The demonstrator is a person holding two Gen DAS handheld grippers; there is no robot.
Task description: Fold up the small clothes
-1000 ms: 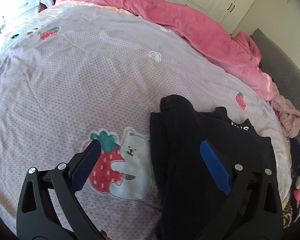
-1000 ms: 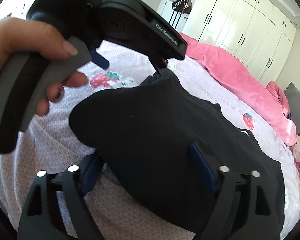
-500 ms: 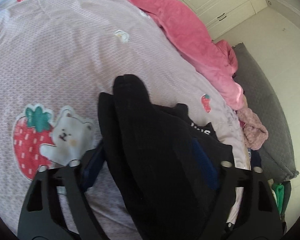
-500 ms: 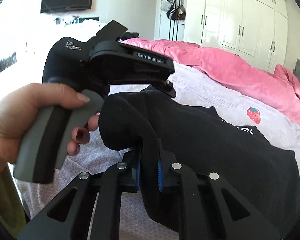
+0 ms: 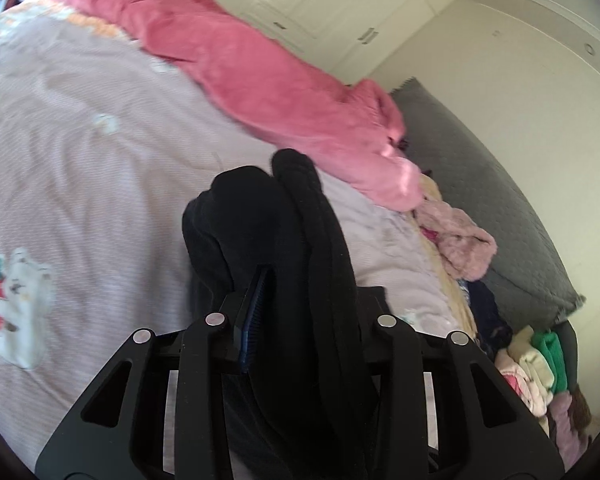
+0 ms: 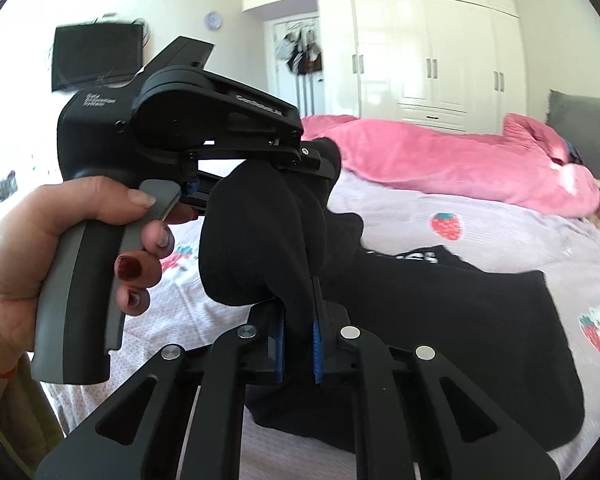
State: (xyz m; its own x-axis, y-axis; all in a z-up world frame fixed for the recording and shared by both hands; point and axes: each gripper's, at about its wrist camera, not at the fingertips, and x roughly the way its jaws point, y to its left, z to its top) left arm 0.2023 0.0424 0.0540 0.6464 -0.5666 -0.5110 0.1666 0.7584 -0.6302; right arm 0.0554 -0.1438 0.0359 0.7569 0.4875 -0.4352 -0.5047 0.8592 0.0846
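Right gripper [image 6: 299, 336] clamped on a bunched fold of the black garment [image 6: 440, 320], blue pads pinching cloth. Left gripper [image 5: 300, 316], held by the left hand [image 6: 40, 248], also grips the garment's raised edge, though its far pad looks buried in fabric. Rest of garment lies on the strawberry-print bedspread [image 6: 520, 236], near side of the pink duvet [image 6: 460, 160].

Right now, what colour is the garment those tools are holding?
Black garment, with white lettering; clearest in the right wrist view.
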